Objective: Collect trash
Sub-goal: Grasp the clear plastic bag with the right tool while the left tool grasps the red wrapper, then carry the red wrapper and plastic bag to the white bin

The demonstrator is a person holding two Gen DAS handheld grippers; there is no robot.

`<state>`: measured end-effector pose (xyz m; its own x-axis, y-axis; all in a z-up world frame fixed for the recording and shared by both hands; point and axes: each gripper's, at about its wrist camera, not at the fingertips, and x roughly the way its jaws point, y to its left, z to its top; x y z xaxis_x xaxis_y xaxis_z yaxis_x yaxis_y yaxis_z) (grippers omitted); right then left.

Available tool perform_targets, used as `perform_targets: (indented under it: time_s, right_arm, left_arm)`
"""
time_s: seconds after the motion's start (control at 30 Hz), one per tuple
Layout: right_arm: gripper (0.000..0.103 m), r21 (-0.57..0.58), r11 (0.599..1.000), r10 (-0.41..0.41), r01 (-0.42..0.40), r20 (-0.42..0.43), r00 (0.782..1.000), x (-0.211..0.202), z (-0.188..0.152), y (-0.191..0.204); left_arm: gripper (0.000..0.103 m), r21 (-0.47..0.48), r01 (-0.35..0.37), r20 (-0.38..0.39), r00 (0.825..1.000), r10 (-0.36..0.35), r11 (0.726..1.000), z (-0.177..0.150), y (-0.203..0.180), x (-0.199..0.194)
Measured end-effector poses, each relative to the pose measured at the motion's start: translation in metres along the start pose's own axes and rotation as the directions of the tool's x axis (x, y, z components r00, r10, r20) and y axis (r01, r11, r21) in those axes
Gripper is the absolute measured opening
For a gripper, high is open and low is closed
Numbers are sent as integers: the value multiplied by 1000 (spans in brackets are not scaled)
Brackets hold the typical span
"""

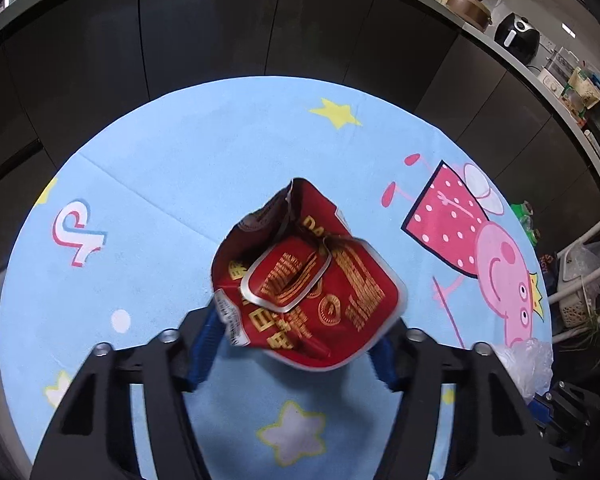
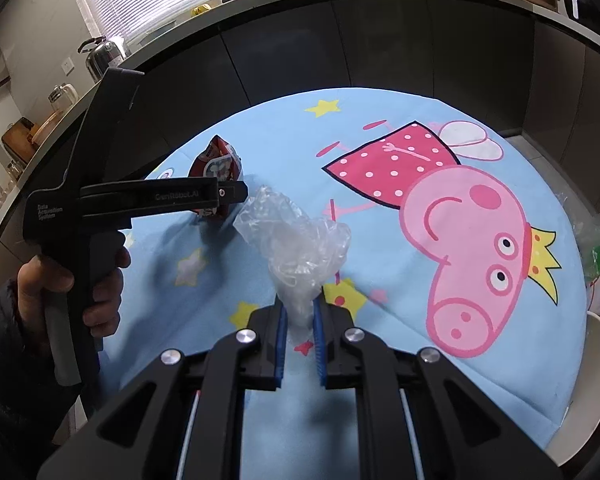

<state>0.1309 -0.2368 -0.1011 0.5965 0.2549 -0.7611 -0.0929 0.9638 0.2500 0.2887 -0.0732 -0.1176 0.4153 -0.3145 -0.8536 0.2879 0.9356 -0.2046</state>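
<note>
Left hand-held gripper (image 1: 300, 344): we see its blue-padded fingers set wide apart, with the crumpled red foil snack wrapper with gold lettering (image 1: 304, 280) between them. The wrapper's edges meet both pads, so it looks pinched across its width, though the jaws stand far from closed.

Red wrapper, position: it is held up above the tabletop, its open torn mouth pointing away from the camera. In the right wrist view we find it (image 2: 219, 168) behind the black body of the left hand-held gripper (image 2: 236, 192), over the far left part of the cloth.

Right hand-held gripper (image 2: 300, 320): its blue pads (image 2: 282, 328) are drawn close together and clamp the lower end of a crumpled clear plastic bag (image 2: 296, 248), which billows up and out beyond the fingertips.

Clear bag, other view: from the left wrist camera we catch it (image 1: 528, 364) at the lower right edge of the cloth.

Person's hand (image 2: 70, 284): it wraps the black pistol handle of the left tool.

Tabletop: a round surface under a light blue cloth printed with a pink cartoon pig and yellow stars (image 2: 380, 92).

Surroundings: dark cabinet fronts (image 1: 204, 24) curve behind the tabletop; a white basket (image 1: 580, 276) sits at the right.
</note>
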Motion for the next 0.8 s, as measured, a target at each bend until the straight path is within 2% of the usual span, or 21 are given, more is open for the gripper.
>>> perform_targets:
  time_s: [0.1, 0.3, 0.6, 0.8]
  right_arm:
    - [13, -4, 1000, 5, -5, 9, 1000, -6, -1, 1]
    - [13, 5, 1000, 11, -12, 48, 999, -30, -5, -2]
    - [13, 45, 999, -13, 7, 135, 991, -83, -19, -20]
    - [13, 89, 995, -66, 51, 184, 981, -119, -32, -44]
  left_arm:
    - [44, -25, 7, 8, 1000, -7, 1000, -3, 2, -9]
    - [42, 13, 44, 75, 996, -45, 999, -19, -16, -51]
    - [42, 110, 111, 158, 979, -128, 988, -47, -70, -118]
    - [42, 169, 166, 172, 966, -195, 971, -60, -108, -137]
